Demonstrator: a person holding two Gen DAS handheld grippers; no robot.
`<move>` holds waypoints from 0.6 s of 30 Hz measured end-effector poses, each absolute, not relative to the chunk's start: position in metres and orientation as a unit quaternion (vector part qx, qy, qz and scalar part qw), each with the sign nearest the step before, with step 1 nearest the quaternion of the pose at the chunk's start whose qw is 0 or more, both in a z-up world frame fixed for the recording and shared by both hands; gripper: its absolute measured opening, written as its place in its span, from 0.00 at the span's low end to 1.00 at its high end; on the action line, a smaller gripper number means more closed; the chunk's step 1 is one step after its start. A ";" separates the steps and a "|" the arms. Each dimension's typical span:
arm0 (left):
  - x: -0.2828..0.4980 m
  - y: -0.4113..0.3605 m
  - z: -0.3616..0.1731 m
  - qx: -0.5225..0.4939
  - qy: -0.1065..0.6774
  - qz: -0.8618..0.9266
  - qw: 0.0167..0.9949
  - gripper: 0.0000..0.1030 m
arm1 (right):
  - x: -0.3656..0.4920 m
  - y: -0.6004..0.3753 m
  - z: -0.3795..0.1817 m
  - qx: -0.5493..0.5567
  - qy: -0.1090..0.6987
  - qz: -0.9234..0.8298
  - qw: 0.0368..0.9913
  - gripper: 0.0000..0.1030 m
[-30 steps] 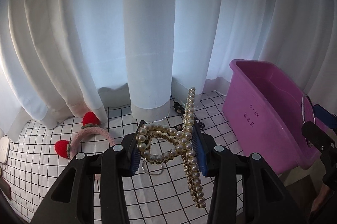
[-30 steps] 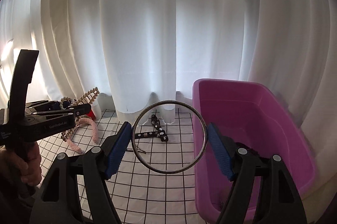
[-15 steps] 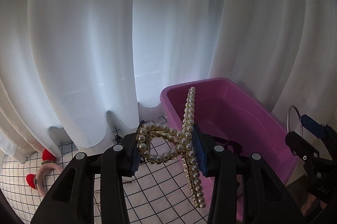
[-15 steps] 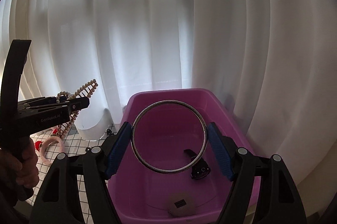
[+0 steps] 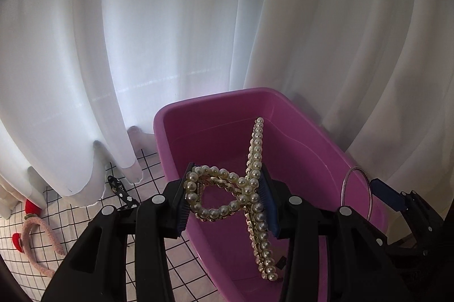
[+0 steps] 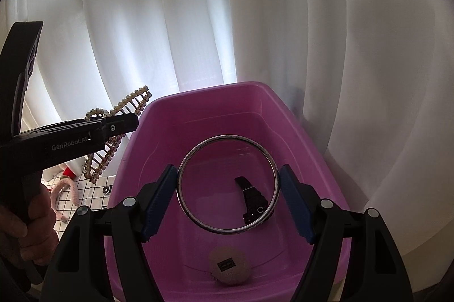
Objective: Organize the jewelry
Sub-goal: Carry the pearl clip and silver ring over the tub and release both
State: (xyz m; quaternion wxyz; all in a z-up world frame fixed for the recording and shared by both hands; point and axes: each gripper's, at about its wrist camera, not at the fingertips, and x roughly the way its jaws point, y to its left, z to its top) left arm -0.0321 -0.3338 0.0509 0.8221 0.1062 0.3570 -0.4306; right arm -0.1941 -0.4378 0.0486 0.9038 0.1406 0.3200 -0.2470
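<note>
Tongs first: left tongs pinch the pearl hair claw across its looped handle end, pads on both sides, long toothed part standing upright out of the grip. Reads as a hold by the rigid part so the teeth stay free. Right tongs are spread wide but clamped on the metal bangle across its full width, ring facing the camera; pads touch left and right rim, so that width is a grip, not idle jaws.

Both pieces hang over the pink bin, lower centre of each wrist view, not yet released. My read: carry is done, drop is next, both loads poised above open bin floor.

Already in the bin: black clip-like item behind the bangle, round grey pad with dark label near the front wall.

Lower left of the left view, on the grid-cloth desk: pink headband with red strawberries and black printed ribbon, still to be sorted I'd guess. Person's hand holds the left tool's handle at left edge of the right view.

Behind: white curtain.
</note>
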 end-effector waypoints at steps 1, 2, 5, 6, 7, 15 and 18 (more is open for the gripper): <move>-0.032 -0.339 0.046 0.113 0.362 -0.430 0.819 0.41 | -0.193 -0.441 0.045 0.144 0.324 -0.247 0.902 0.69; -0.032 -0.344 0.041 0.118 0.367 -0.429 0.817 0.41 | -0.192 -0.444 0.042 0.148 0.327 -0.246 0.900 0.69; -0.029 -0.355 0.025 0.125 0.393 -0.424 0.806 0.41 | -0.189 -0.451 0.033 0.155 0.339 -0.245 0.895 0.69; -0.027 -0.358 0.020 0.126 0.401 -0.421 0.804 0.41 | -0.190 -0.452 0.031 0.158 0.342 -0.246 0.893 0.69; -0.027 -0.359 0.017 0.129 0.408 -0.418 0.801 0.41 | -0.188 -0.452 0.030 0.160 0.345 -0.245 0.892 0.69; -0.033 -0.360 0.020 0.138 0.375 -0.407 0.822 0.84 | -0.187 -0.464 0.018 0.174 0.361 -0.255 0.880 0.70; -0.034 -0.359 0.026 0.141 0.364 -0.403 0.828 0.85 | -0.188 -0.465 0.019 0.173 0.360 -0.257 0.880 0.70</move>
